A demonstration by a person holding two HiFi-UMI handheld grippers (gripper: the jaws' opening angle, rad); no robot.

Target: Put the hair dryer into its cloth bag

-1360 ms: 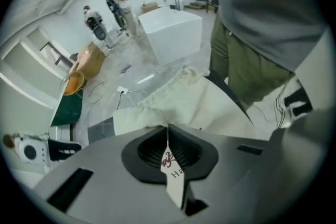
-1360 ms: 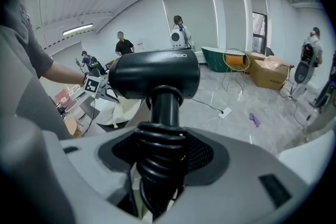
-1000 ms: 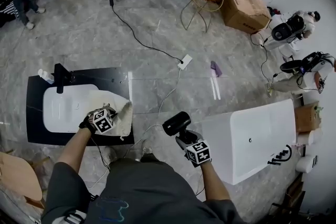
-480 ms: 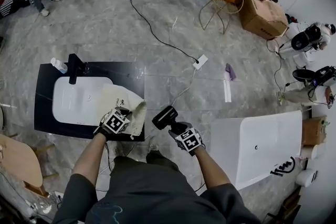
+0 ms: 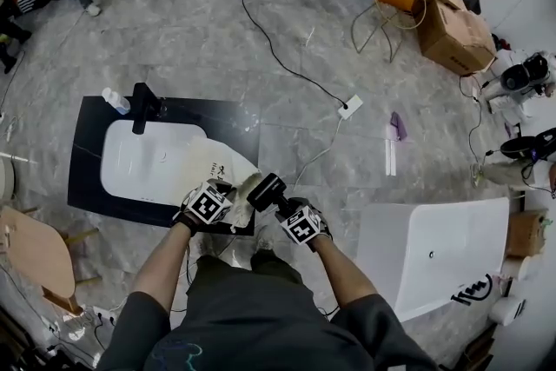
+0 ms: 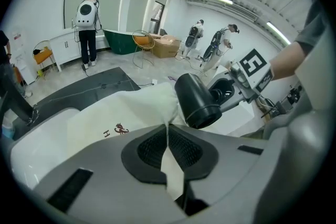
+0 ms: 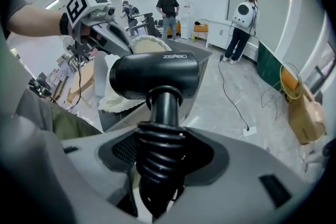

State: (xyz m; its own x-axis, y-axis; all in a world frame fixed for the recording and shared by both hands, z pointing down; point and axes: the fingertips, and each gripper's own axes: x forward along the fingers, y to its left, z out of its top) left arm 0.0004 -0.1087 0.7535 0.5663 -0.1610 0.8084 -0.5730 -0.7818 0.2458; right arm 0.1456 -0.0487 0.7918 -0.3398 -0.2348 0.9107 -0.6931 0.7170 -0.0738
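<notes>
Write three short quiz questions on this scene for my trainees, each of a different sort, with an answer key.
1. True or false: the left gripper is shut on an edge of the cloth bag.
2. Which part of the hair dryer does the right gripper clamp? A) the barrel B) the handle C) the plug
3. Short answer: is the hair dryer inside the cloth bag yet?

Key: 1 true. 2 B. 3 No: it is outside, with its barrel close to the bag's lifted edge.
</notes>
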